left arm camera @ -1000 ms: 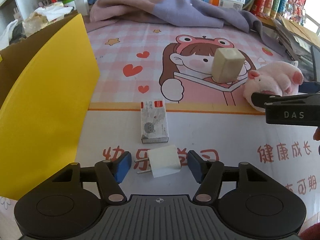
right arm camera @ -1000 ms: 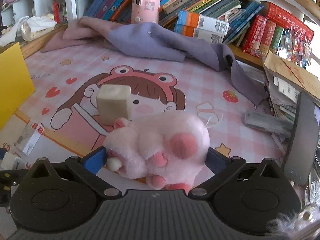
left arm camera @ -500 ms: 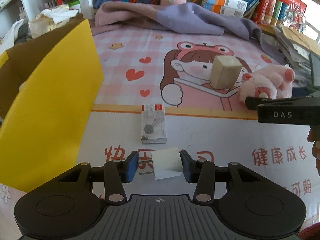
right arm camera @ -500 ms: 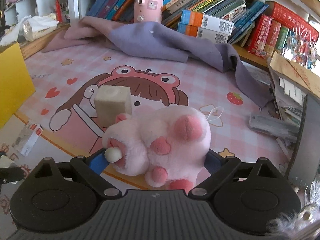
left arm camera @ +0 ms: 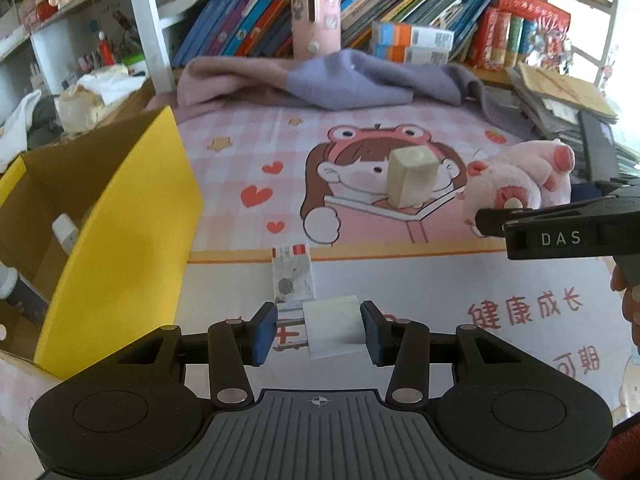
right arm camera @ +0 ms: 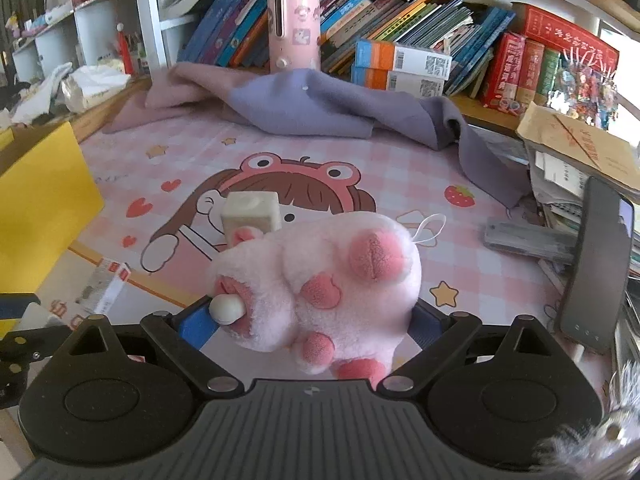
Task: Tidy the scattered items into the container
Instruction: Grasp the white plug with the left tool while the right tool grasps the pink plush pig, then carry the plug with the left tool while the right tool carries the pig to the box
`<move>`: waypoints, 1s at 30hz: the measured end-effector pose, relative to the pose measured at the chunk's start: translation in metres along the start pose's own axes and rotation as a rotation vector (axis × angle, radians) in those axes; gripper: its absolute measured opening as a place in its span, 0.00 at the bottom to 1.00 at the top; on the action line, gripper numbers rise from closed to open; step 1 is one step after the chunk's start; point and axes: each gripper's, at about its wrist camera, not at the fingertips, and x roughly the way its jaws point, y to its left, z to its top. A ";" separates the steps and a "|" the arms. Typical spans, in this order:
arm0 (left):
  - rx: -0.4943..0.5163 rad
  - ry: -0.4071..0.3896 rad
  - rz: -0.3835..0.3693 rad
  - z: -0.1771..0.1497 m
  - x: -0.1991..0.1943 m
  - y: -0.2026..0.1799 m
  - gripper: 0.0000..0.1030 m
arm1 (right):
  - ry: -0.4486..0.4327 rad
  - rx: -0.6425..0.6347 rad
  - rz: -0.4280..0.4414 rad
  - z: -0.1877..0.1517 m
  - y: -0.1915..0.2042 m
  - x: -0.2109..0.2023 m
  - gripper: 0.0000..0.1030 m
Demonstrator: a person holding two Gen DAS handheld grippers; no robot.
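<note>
My left gripper is shut on a white plug adapter, its prongs pointing left, lifted above the mat. My right gripper is shut on a pink plush pig, held off the mat; the pig also shows in the left wrist view. A yellow cardboard box stands open at the left, with items inside. A small white card pack and a beige cube lie on the mat.
A purple-pink cloth lies bunched at the back before a bookshelf. A black phone and paper stacks stand at the right. A pink canister stands behind the cloth.
My left gripper closed on the white adapter and lifted it. My right gripper tightened on the pig and raised it off the mat.
</note>
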 end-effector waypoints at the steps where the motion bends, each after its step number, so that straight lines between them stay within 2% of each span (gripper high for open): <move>1: 0.001 -0.006 -0.005 0.000 -0.002 0.000 0.42 | -0.003 0.003 -0.001 0.000 0.001 -0.004 0.93; 12: 0.048 -0.128 -0.081 0.001 -0.044 0.003 0.42 | -0.070 0.004 -0.013 -0.007 0.018 -0.061 0.93; 23: 0.098 -0.188 -0.186 -0.017 -0.070 0.018 0.42 | -0.121 0.035 -0.119 -0.029 0.046 -0.109 0.93; 30: 0.156 -0.221 -0.246 -0.042 -0.094 0.037 0.42 | -0.144 0.068 -0.182 -0.048 0.078 -0.138 0.93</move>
